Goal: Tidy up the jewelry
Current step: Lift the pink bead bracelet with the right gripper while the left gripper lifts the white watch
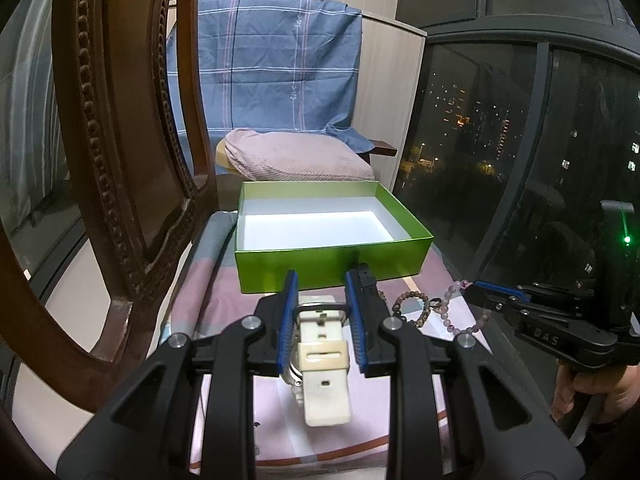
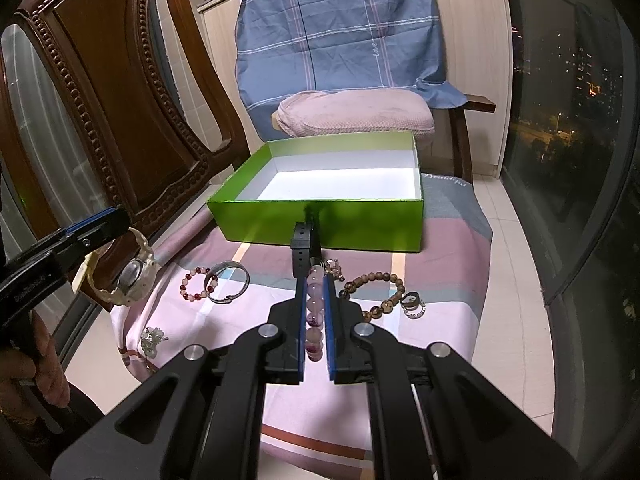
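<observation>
Two grippers are closed on jewelry: a white plastic-strapped wristwatch (image 1: 320, 344) is clamped lengthwise in the left gripper (image 1: 321, 280), a pale purple bead bracelet (image 2: 314, 312) in the right gripper (image 2: 315, 282), before the open green cardboard box (image 2: 320, 220).

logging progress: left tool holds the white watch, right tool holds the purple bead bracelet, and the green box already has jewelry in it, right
Not quite: the green box has nothing in it yet, as the right wrist view shows. The left tool does hold the white watch, and the right tool the purple bead bracelet.
</observation>
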